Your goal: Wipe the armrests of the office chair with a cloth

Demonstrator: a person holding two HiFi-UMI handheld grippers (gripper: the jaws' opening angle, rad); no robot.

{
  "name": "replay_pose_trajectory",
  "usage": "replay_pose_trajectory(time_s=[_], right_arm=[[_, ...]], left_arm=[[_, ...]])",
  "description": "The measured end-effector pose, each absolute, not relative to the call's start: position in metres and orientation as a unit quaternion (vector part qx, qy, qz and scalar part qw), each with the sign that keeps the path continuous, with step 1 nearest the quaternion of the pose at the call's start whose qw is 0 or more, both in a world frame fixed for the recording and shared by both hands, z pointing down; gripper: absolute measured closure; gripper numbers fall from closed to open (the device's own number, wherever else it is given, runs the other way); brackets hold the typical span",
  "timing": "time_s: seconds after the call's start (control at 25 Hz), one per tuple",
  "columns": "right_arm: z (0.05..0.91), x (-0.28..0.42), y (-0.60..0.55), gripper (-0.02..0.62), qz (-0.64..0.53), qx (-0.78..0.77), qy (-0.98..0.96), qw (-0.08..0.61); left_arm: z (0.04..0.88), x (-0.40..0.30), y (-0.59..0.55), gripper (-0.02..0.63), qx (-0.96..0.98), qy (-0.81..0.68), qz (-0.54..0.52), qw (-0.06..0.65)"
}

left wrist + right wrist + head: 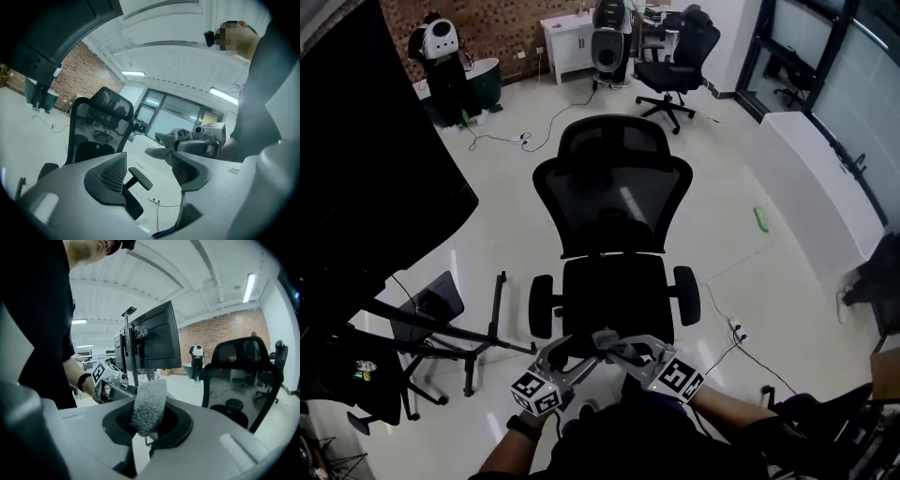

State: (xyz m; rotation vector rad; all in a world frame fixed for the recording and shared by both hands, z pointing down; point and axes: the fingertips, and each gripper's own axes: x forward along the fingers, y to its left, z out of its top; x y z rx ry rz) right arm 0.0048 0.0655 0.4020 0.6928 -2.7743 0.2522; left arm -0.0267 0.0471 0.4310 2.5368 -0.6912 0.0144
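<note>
Firmly, right hand-held gripper [147, 425] clamps cloth [151, 401] near chair [614, 291].

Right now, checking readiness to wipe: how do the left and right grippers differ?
The left gripper has jaws apart, empty; the right gripper has jaws shut on the grey cloth. The left gripper looks toward an armrest; the right gripper toward a monitor. Both hover before the chair.

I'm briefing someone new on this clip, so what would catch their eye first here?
A black mesh office chair stands mid-floor, facing the person. The right gripper is shut on a fluffy grey cloth, held low in front of the chair. The left gripper beside it has its jaws apart and empty.
</note>
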Motion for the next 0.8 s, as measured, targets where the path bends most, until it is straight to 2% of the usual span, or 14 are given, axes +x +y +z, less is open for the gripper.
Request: replay_pose_trajectory(time_s=[0.16, 0.36, 0.8], right_arm=[[0.384, -0.006, 0.112, 0.560, 0.044, 0.297, -0.944, 0.138], [0.366, -0.040, 0.178, 0.560, 0.028, 0.359, -0.922, 0.142], [0.349, -0.063, 0.270, 0.560, 0.070, 0.418, -0.901, 0.095]], left_arm=[[0.409, -0.039, 0.103, 0.283, 0.954, -0.207, 0.013, 0.215], [0.394, -0.078, 0.181, 0.284, 0.967, -0.157, 0.017, 0.199], [0.377, -0.113, 0.274, 0.284, 0.975, -0.116, 0.004, 0.188]])
